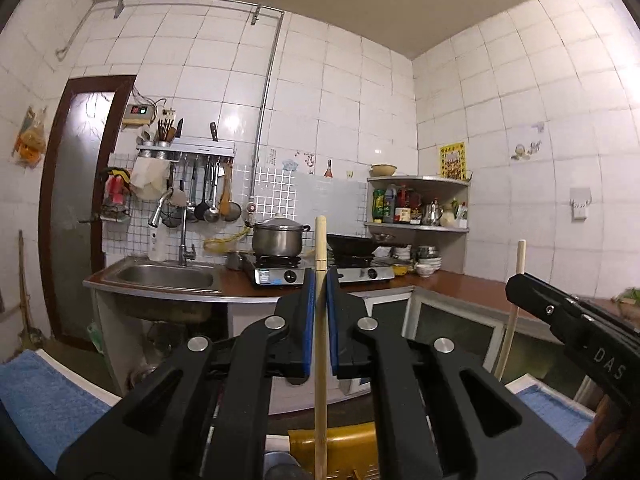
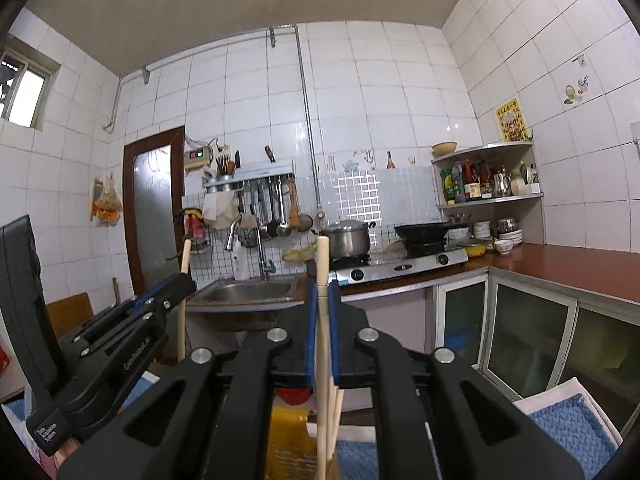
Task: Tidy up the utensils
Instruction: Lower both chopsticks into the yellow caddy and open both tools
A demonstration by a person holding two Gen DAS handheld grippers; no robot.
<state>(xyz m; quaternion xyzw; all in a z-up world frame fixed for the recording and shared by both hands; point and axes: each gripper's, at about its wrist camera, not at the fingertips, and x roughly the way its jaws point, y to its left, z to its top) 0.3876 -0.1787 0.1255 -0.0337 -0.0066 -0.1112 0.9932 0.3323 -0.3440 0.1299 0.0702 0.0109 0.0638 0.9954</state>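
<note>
With the left gripper [image 1: 320,280] clamped on one upright wooden chopstick [image 1: 320,360] and the right gripper [image 2: 322,292] on another [image 2: 322,340], both raised near the camera, I'd keep them vertical and lower them slowly together.

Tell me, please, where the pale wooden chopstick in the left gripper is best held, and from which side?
The left gripper already shows a sound grip: the pale wooden chopstick stands upright, so the blue pads pinch its thin round shaft from the two sides, just below the top end.
</note>
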